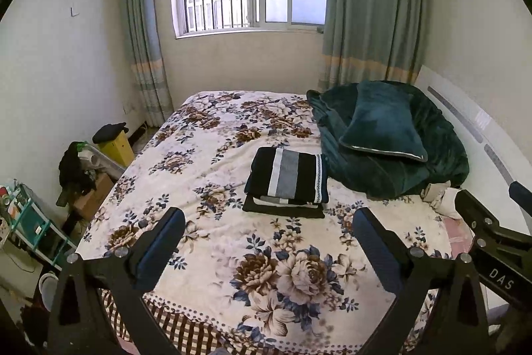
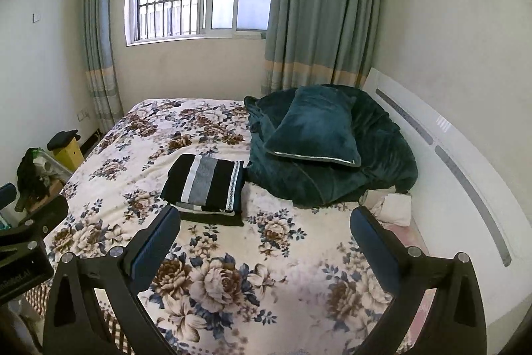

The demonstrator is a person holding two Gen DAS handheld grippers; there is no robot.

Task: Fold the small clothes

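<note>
A stack of folded clothes [image 1: 287, 182] lies on the floral bedspread [image 1: 232, 242] in the middle of the bed. Its top piece is black with white and grey stripes, and darker pieces lie under it. In the right wrist view the same stack of folded clothes [image 2: 206, 187] sits left of centre. My left gripper [image 1: 269, 222] stands open above the near part of the bed, short of the stack, with nothing between its fingers. My right gripper [image 2: 266, 222] is open too and holds nothing. The right gripper's body [image 1: 492, 228] shows at the right edge of the left wrist view.
A dark green blanket with a pillow [image 1: 385, 135] is heaped at the bed's right, against the white headboard [image 1: 472, 122]. White cloth [image 2: 392, 205] lies beside it. Boxes, a yellow bin [image 1: 116, 145] and shelves [image 1: 30, 222] crowd the floor on the left. Window and curtains stand behind.
</note>
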